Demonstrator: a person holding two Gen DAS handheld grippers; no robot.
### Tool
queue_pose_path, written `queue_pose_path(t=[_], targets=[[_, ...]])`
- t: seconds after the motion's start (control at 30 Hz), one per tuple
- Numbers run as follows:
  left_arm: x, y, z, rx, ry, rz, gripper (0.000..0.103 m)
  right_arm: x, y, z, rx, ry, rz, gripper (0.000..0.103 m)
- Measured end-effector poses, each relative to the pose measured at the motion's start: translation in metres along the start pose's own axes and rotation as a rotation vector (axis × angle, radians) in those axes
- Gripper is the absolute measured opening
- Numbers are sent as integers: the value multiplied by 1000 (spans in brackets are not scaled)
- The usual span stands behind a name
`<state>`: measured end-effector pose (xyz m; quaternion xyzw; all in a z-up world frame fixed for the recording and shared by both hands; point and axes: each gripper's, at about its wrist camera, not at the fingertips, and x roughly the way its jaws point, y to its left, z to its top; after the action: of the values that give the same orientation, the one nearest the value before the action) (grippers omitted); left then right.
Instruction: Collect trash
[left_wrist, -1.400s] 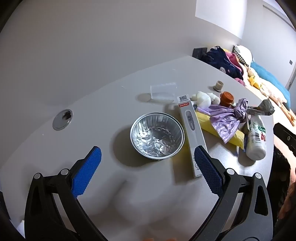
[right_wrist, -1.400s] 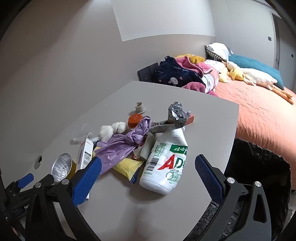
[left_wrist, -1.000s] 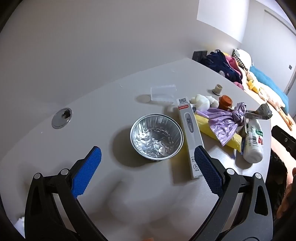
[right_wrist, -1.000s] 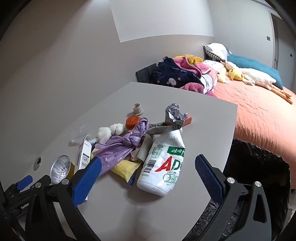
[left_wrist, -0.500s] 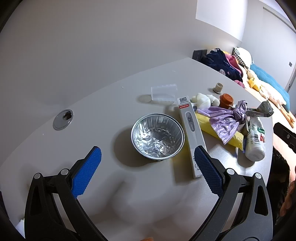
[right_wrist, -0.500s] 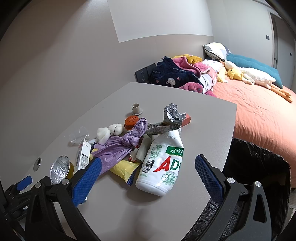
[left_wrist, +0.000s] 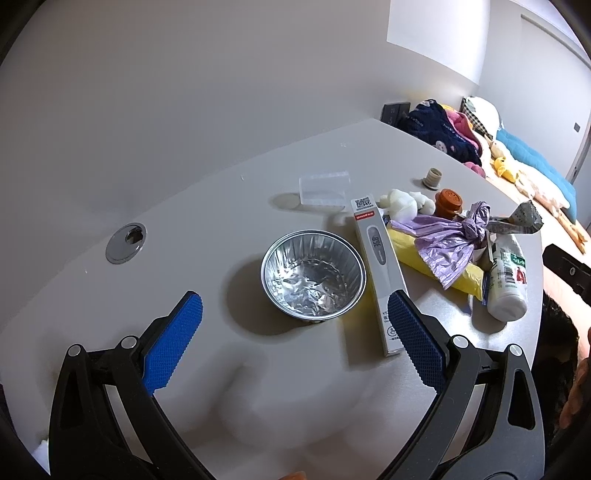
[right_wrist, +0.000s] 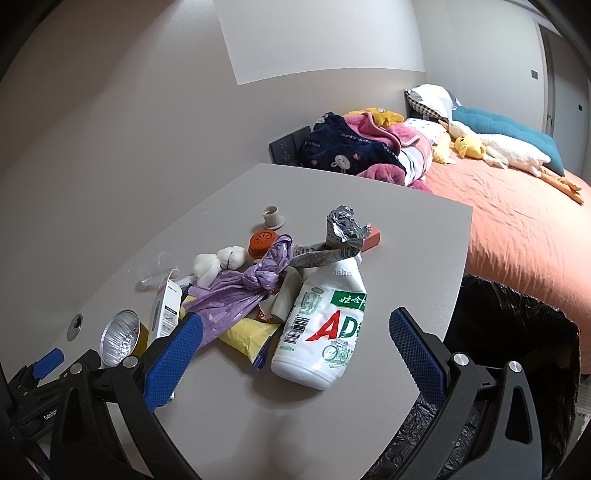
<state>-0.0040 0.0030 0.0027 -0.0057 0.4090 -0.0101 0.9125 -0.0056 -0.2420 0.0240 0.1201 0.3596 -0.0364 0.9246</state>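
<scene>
A pile of trash lies on the grey table (right_wrist: 229, 424). A white AD bottle (right_wrist: 323, 328) lies on its side just ahead of my right gripper (right_wrist: 291, 350), which is open and empty. A knotted purple bag (right_wrist: 240, 291), a yellow packet (right_wrist: 247, 338), crumpled foil wrapper (right_wrist: 345, 225), orange cap (right_wrist: 263, 240) and white cotton balls (right_wrist: 218, 260) lie beside it. My left gripper (left_wrist: 291, 332) is open and empty, close behind a foil bowl (left_wrist: 314, 273) and a thermometer box (left_wrist: 378, 266).
A black-lined trash bin (right_wrist: 517, 332) stands off the table's right edge. A clear plastic piece (left_wrist: 325, 188) and a small beige cap (left_wrist: 433, 177) lie farther back. A cable hole (left_wrist: 126, 242) is at the table's left. A bed (right_wrist: 517, 221) with clothes and toys is beyond.
Both grippers stay open and shift only slightly. The right one has drifted a little closer to the bottle. Nothing was picked up.
</scene>
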Motion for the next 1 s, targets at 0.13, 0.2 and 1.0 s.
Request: queue_pose_path(t=[0.13,0.2,1.0], targets=[[-1,2,0,-5,-1,-8,97,-1,0,-1,1,-1,0,100],[-1,3,0,-9,1,-11,97,-1,0,-1,0,-2,-1,100],[-1,2,-1,1,-7,-11,97,-3,3,0,0,1,2,100]])
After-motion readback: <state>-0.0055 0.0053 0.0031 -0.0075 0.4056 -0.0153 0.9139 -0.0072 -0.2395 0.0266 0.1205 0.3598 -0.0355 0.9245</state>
